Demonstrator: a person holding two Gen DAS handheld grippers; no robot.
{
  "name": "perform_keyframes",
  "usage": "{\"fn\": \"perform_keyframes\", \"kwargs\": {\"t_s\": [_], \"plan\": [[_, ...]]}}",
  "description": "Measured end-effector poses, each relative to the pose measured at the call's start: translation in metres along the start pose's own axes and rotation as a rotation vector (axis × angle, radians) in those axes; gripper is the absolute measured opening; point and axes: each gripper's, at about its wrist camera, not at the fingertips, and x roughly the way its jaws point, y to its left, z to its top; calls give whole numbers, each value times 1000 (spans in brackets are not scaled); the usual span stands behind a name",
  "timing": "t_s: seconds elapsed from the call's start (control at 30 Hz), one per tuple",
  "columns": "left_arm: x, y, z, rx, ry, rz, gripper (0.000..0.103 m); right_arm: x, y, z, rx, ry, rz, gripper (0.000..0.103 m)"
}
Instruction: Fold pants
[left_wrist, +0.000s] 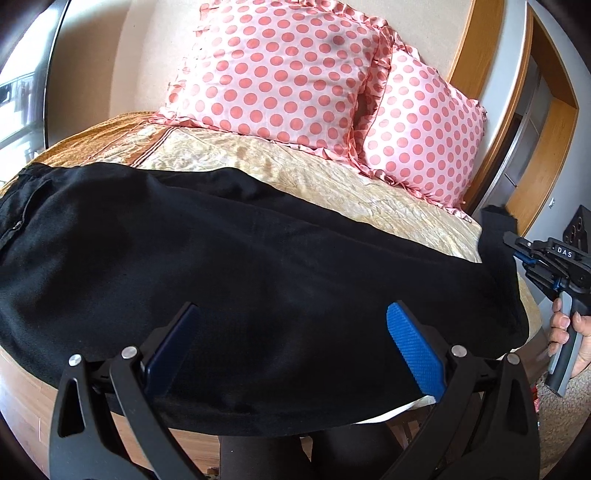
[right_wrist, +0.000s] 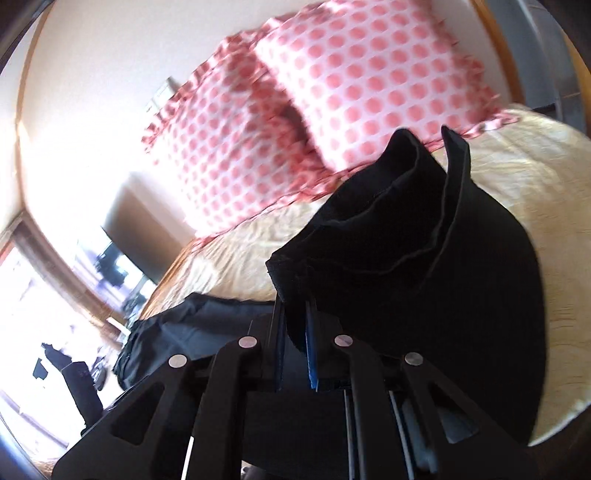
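Black pants (left_wrist: 229, 258) lie stretched across the bed, waistband at the left, leg hems at the right. My left gripper (left_wrist: 295, 314) is open, its blue pads hovering over the near edge of the pants at mid-leg, holding nothing. My right gripper (left_wrist: 508, 236) shows at the right edge of the left wrist view, pinching the hem end and lifting it off the bed. In the right wrist view the right gripper (right_wrist: 295, 306) is shut on the black hem cloth (right_wrist: 406, 236), which bunches up over the fingers.
Two pink polka-dot pillows (left_wrist: 280, 70) lean against the headboard. A cream and gold bedspread (left_wrist: 332, 177) covers the bed. A wooden door frame (left_wrist: 543, 140) stands at the right. My legs stand at the bed's near edge.
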Motion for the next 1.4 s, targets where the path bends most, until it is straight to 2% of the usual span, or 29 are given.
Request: {"fn": "perform_keyframes", "kwargs": {"t_s": [0.1,0.27,0.47,0.53,0.67,0.77,0.83,0.97,1.07,1.1,1.17,1.2,1.23,1.4], "plan": [[-7,10,1,-20,-14,21,101,43,31,-9,-34,88,83,10],[-20,31,1,-55,-34,71,101,81,72,-26,-89,192,192,10],[-33,54,4,-105,-67,108,101,89,121,-35,-175,180,269,10],[-35,59,4,-115,-71,114,101,98,134,-48,-221,223,271,10],[-38,67,4,-131,-73,128,101,106,145,-65,-250,235,282,10],[-41,71,4,-131,-81,140,101,114,157,-85,-326,290,280,10],[-42,73,4,-136,-83,148,101,120,160,-101,-369,328,269,10],[-46,81,2,-160,-91,161,101,130,152,-121,-374,379,246,10],[-51,87,0,-166,-95,180,101,126,155,-135,-482,380,195,12],[-52,89,0,-169,-96,185,101,123,159,-138,-521,373,181,14],[-55,93,-1,-176,-99,194,101,115,165,-142,-565,376,200,35],[-56,94,-2,-180,-101,198,101,110,168,-144,-567,376,226,56],[-57,96,-2,-183,-102,203,101,104,172,-145,-571,362,238,73],[-60,99,-4,-197,-108,202,101,81,180,-143,-603,238,274,74]]}}
